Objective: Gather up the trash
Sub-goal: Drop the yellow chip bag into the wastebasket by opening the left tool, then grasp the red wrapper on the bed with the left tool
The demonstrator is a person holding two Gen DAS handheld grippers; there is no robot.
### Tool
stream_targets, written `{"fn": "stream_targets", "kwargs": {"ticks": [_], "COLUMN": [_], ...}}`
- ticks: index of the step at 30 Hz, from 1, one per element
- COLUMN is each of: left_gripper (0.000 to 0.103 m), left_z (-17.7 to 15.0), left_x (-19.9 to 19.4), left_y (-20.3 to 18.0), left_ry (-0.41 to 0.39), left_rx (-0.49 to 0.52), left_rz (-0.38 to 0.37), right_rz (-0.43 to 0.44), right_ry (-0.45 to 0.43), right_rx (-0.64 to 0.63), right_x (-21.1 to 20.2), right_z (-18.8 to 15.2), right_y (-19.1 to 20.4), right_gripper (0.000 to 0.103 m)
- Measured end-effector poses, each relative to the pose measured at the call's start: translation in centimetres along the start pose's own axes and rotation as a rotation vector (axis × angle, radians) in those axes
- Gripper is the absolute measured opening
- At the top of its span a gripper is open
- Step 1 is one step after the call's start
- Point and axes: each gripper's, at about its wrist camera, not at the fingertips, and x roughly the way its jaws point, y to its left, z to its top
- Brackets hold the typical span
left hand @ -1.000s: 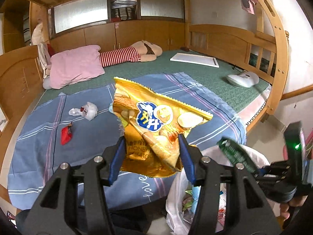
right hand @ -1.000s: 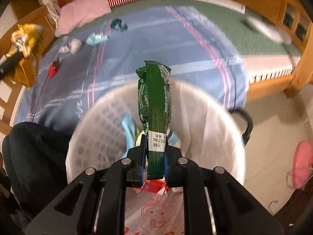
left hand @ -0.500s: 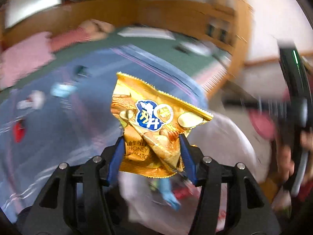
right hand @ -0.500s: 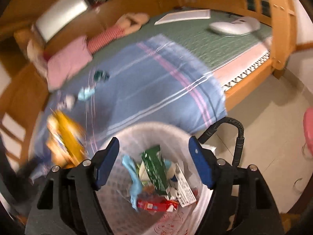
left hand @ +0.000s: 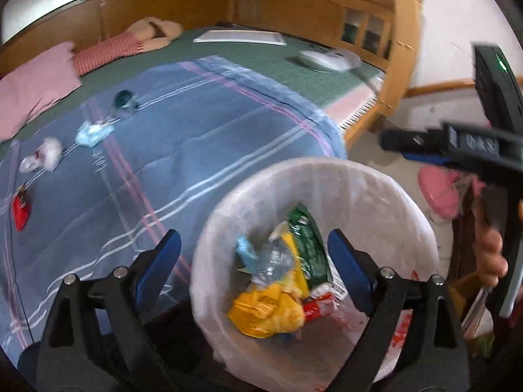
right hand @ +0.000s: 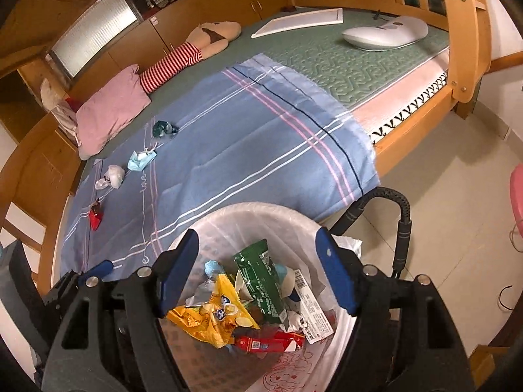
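Note:
A white lined trash bin (left hand: pixel 385 196) (right hand: pixel 261 210) stands by the bed. In it lie a yellow chip bag (left hand: pixel 268 313) (right hand: pixel 209 318), a green wrapper (left hand: pixel 309 245) (right hand: pixel 261 281) and other trash. My left gripper (left hand: pixel 255 254) is open and empty over the bin. My right gripper (right hand: pixel 258 271) is open and empty over the bin too. On the blue blanket (right hand: pixel 255 150) lie a red wrapper (left hand: pixel 20 209) (right hand: pixel 95 217), a white wad (left hand: pixel 49 155) (right hand: pixel 114 174), a blue mask (left hand: pixel 93 132) (right hand: pixel 140 160) and a dark green wad (left hand: pixel 124 99) (right hand: pixel 163 129).
A pink pillow (right hand: pixel 111 107) and a striped doll (right hand: pixel 183 57) lie at the bed's far side. A white device (right hand: pixel 385 34) and a flat white board (right hand: pixel 300 19) rest on the green mattress. The wooden bed post (right hand: pixel 464 32) stands right. A black handle (right hand: pixel 402 222) arches beside the bin.
My left gripper swung from the bed to the bin and let the yellow chip bag fall in. My right gripper opened and dropped the green wrapper into the bin.

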Motion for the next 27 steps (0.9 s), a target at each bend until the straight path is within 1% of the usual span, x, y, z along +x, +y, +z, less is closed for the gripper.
{"fn": "stream_targets", "kwargs": {"ticks": [3,4,5,6,7,8,9,10,11,12,13,14,16,19,21,22,24,27], "left_gripper": [0.091,0.091,0.091,0.091,0.092,0.093,0.094,0.095,0.096,0.097,0.097,0.097,0.097,0.097,0.097,0.097,0.098,0.098], "left_z": [0.1,0.1,0.1,0.0,-0.2,-0.3,-0.5,-0.8,-1.0,-1.2,-1.4,-1.8,-2.6,-3.7,-4.4,-4.8,-4.9,-4.7], "left_x": [-0.1,-0.3,-0.5,-0.8,-1.2,-1.6,-2.2,-2.8,-3.2,-3.5,-3.8,-4.0,-4.1,-4.0,-3.8,-3.9,-4.0,-3.7], "left_y": [2.5,3.9,4.8,6.2,7.7,8.7,9.9,11.3,12.2,13.2,14.1,15.6,17.5,19.6,20.1,20.2,20.1,19.8], "left_ry": [-0.024,-0.038,-0.044,-0.052,-0.063,-0.073,-0.089,-0.106,-0.115,-0.122,-0.12,-0.111,-0.097,-0.073,-0.073,-0.079,-0.096,-0.1], "left_rx": [-0.078,-0.117,-0.141,-0.17,-0.202,-0.221,-0.246,-0.279,-0.298,-0.324,-0.357,-0.432,-0.527,-0.65,-0.698,-0.711,-0.717,-0.703], "left_rz": [0.13,0.21,0.266,0.348,0.436,0.476,0.519,0.568,0.594,0.622,0.633,0.604,0.548,0.506,0.478,0.469,0.47,0.467], "right_rz": [-0.01,-0.014,-0.02,-0.02,-0.004,0.023,0.04,0.055,0.064,0.074,0.073,0.062,0.05,0.071,0.063,0.068,0.088,0.116], "right_ry": [0.009,0.01,0.006,-0.008,-0.045,-0.095,-0.127,-0.149,-0.156,-0.166,-0.178,-0.194,-0.218,-0.272,-0.282,-0.271,-0.23,-0.156], "right_rx": [-0.014,-0.021,-0.033,-0.044,-0.055,-0.072,-0.093,-0.128,-0.151,-0.175,-0.186,-0.195,-0.214,-0.24,-0.246,-0.248,-0.239,-0.244], "right_x": [0.5,0.6,0.8,0.7,0.3,-0.2,-0.6,-0.8,-0.7,-0.5,-0.4,-0.2,0.2,0.2,0.4,0.7,1.3,2.1], "right_z": [-0.3,-0.4,-0.5,-0.6,-0.8,-0.9,-1.0,-1.0,-0.9,-0.9,-1.0,-1.1,-1.4,-1.7,-1.7,-1.5,-1.2,-1.2], "right_y": [0.3,0.5,0.8,1.2,1.5,2.1,2.8,3.9,4.7,5.6,6.3,7.2,9.1,11.4,12.5,12.9,13.6,14.4], "right_gripper": [0.073,0.073,0.073,0.073,0.073,0.073,0.073,0.083,0.094,0.097,0.098,0.098,0.098,0.098,0.098,0.098,0.098,0.098]}}
